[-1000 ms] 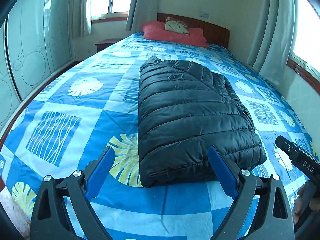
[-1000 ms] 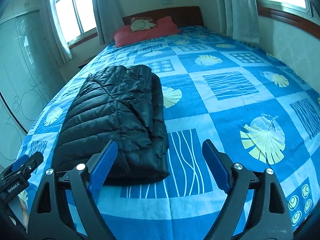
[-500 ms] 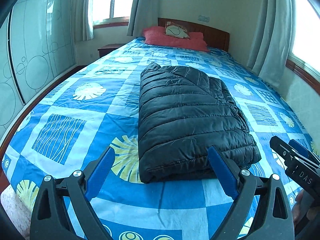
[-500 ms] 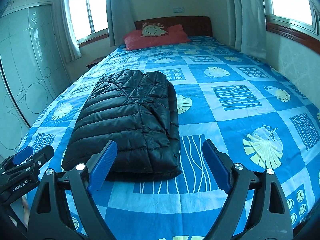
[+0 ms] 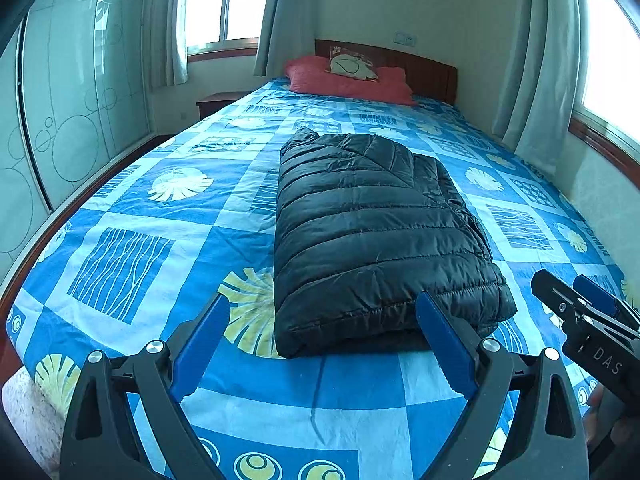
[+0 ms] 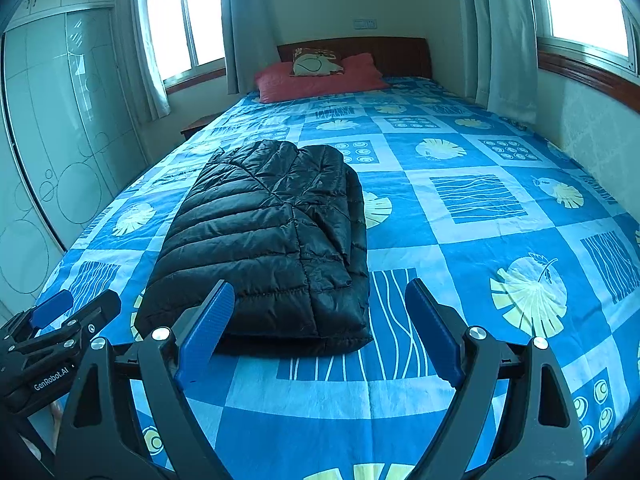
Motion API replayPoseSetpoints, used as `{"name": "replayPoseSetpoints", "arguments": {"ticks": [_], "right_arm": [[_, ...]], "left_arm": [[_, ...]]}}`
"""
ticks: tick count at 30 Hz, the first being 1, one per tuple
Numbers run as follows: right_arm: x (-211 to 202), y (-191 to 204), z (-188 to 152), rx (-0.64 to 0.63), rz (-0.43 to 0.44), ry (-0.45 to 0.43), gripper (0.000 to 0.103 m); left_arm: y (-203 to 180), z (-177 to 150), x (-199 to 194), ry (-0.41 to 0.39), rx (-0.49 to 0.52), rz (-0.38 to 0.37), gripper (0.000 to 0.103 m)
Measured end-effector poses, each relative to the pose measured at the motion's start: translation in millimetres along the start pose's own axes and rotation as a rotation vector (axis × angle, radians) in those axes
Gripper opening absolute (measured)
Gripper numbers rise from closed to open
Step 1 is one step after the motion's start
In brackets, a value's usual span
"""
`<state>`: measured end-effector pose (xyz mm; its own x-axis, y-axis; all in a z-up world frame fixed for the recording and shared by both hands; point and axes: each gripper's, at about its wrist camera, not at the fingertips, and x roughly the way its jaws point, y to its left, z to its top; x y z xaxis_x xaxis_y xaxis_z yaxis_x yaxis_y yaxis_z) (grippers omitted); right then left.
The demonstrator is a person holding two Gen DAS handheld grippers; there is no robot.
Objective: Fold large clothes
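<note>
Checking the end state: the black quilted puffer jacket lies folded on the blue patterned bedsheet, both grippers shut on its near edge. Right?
Not quite. The left gripper and right gripper are open, holding nothing, as both wrist views show. The black quilted puffer jacket lies folded on the blue patterned bedsheet.

Daylit bedroom: blue-quilted bed, 2 curtained windows.

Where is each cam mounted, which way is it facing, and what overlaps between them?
Left wrist: on the left gripper, above the bed's foot, facing the headboard; own open fingers show, and the right gripper at the right edge.
Right wrist: on the right gripper, same heading; own open fingers show, and the left gripper at the left edge.
Shared: folded black jacket, blue bedspread, red pillow.
</note>
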<state>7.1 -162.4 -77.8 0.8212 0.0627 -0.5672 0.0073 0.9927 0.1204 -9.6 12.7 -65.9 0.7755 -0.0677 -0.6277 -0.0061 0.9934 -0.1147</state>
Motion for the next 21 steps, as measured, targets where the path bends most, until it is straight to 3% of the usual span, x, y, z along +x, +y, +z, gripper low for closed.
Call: {"name": "replayPoseSetpoints", "arguments": {"ticks": [21], "right_arm": [[-0.2, 10.6, -4.5, -0.029, -0.003, 0.000, 0.087]], "left_arm": [[3.4, -2.2, -4.1, -0.011, -0.029, 0.017, 0.093]]}}
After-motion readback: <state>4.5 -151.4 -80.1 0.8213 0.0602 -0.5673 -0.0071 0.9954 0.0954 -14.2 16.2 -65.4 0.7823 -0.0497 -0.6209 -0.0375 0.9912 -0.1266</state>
